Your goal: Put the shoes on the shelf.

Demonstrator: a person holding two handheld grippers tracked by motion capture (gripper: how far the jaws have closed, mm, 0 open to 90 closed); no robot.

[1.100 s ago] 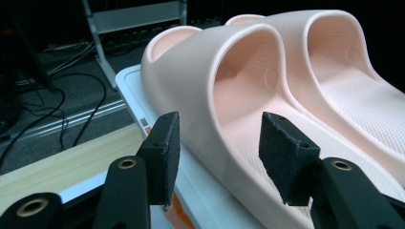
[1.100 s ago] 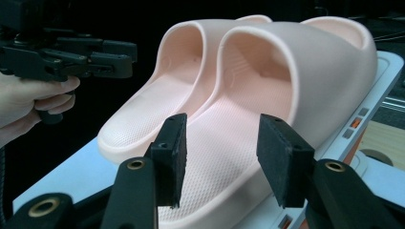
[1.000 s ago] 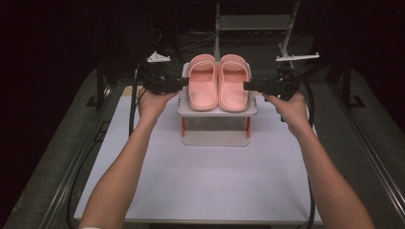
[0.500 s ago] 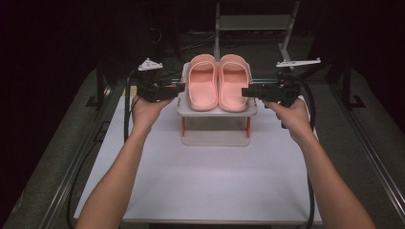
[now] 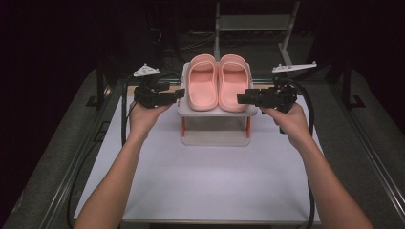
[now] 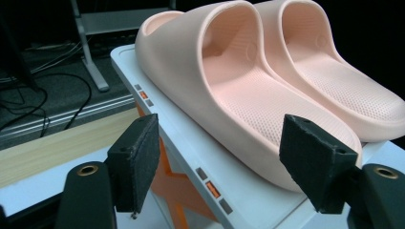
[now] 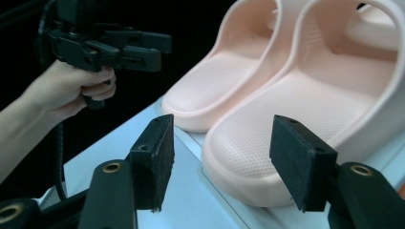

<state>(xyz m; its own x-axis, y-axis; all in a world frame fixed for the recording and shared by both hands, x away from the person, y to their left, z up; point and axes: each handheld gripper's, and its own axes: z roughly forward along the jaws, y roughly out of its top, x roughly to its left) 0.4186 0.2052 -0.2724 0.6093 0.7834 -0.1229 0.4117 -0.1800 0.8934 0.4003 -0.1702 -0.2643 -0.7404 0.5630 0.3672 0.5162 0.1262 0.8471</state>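
A pair of pink slippers, the left one [image 5: 203,88] and the right one [image 5: 233,86], lies side by side on a small white stand [image 5: 216,112]. My left gripper [image 5: 180,93] hovers at the stand's left edge, pointing inward. In the left gripper view its jaws [image 6: 224,162] have just been opening, and the near slipper [image 6: 229,95] lies beyond the pads, untouched. My right gripper [image 5: 240,98] faces in from the stand's right side. Its jaws [image 7: 228,162] have also just been opening, with the nearer slipper's heel [image 7: 296,119] ahead of them, apart from both pads.
The stand has orange legs [image 5: 248,126] and sits at the far middle of a white table [image 5: 210,181]. Dark rails [image 5: 372,157] run along both table sides. A metal frame [image 5: 253,21] and cables lie on the dark floor behind.
Both grippers' jaws stand wider than before. Both hands have drawn back a little from the slippers toward the near side of the stand.
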